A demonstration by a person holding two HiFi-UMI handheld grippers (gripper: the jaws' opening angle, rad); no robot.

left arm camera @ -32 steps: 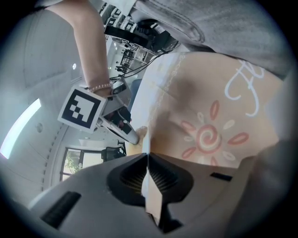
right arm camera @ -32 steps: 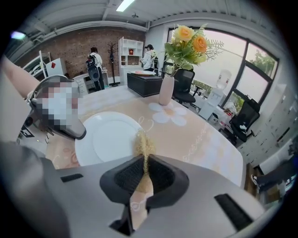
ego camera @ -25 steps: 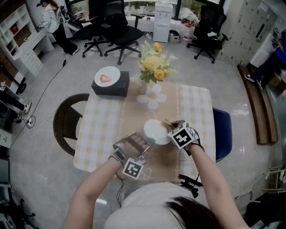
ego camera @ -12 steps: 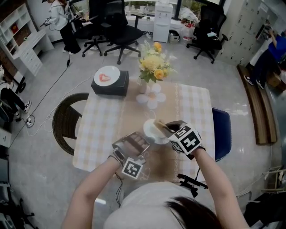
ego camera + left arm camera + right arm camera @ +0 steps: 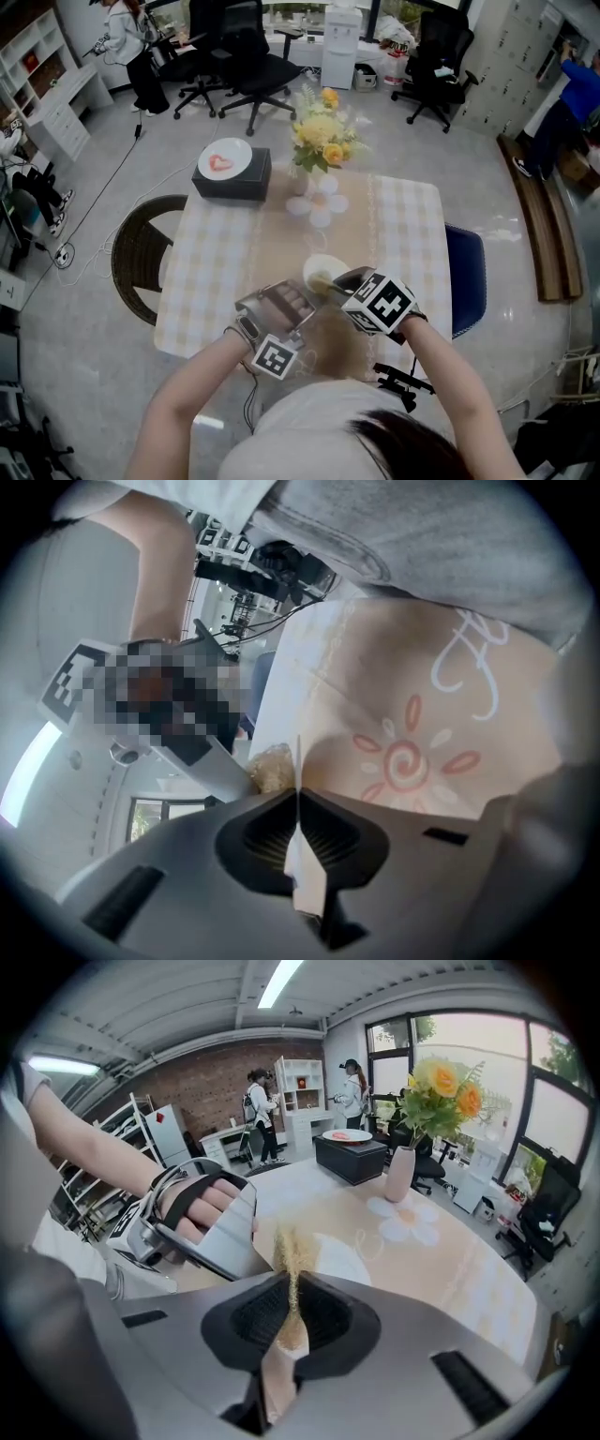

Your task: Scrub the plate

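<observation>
While left hand-held gripper [image 5: 298,799] pinches plate [image 5: 324,266] rim, right hand-held gripper [image 5: 291,1288] clamps scrub pad [image 5: 287,1243], tablecloth [image 5: 206,281] below.

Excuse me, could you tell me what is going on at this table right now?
A person is working on a small white plate over the table, with a hand-held gripper in each hand. The left gripper is shut on the plate's rim and holds it steady. The right gripper is shut on a tan fibrous scrub pad, which it holds at the plate's face.
</observation>
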